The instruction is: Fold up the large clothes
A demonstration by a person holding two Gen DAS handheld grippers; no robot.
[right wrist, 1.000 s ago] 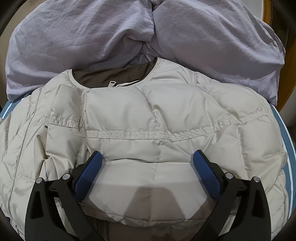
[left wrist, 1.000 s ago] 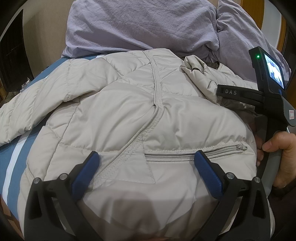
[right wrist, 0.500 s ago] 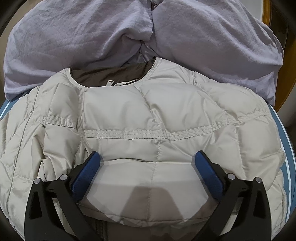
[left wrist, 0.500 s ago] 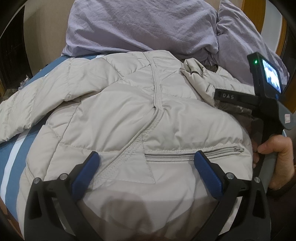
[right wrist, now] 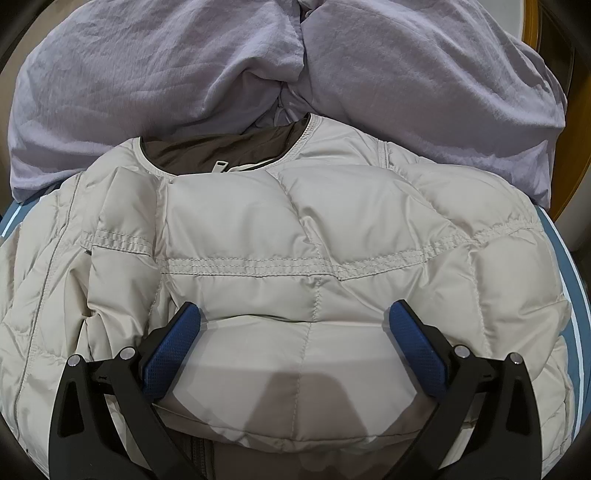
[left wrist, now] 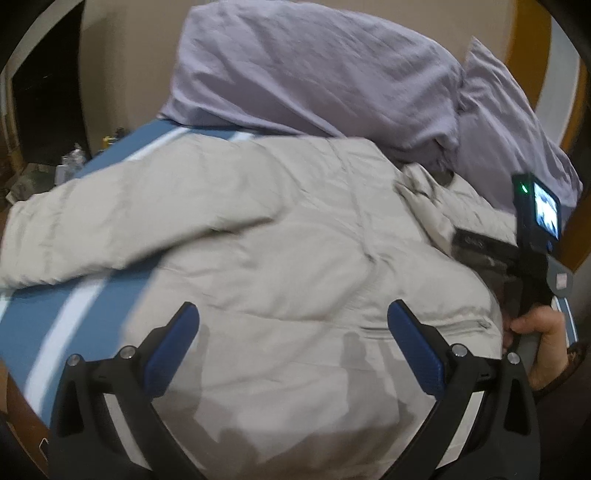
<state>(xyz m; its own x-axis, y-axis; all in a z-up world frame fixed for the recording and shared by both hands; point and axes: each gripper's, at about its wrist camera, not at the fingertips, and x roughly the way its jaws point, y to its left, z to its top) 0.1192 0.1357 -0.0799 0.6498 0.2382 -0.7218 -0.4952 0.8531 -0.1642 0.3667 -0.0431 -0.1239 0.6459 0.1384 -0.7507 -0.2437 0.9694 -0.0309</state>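
Note:
A cream quilted puffer jacket (left wrist: 280, 258) lies on the blue striped bed, one sleeve (left wrist: 122, 218) stretched to the left. My left gripper (left wrist: 291, 325) is open and empty, hovering over the jacket's lower body near the pocket zip (left wrist: 424, 326). The right gripper's body (left wrist: 532, 243) shows at the right edge of the left wrist view, held by a hand. In the right wrist view the jacket (right wrist: 295, 236) is folded over, brown collar lining (right wrist: 221, 147) at the far side. My right gripper (right wrist: 291, 325) is open and empty just above the folded panel.
Lilac pillows (left wrist: 314, 70) (right wrist: 221, 62) lie at the head of the bed, touching the jacket's collar. The blue and white striped sheet (left wrist: 44, 317) shows to the left. Clutter (left wrist: 70, 162) stands on the floor beyond the bed's left edge. A wooden frame (right wrist: 532, 33) is at the right.
My left gripper has swung left and back with motion blur; more of the sleeve and blue sheet shows now. The right gripper has barely moved. Both stay open.

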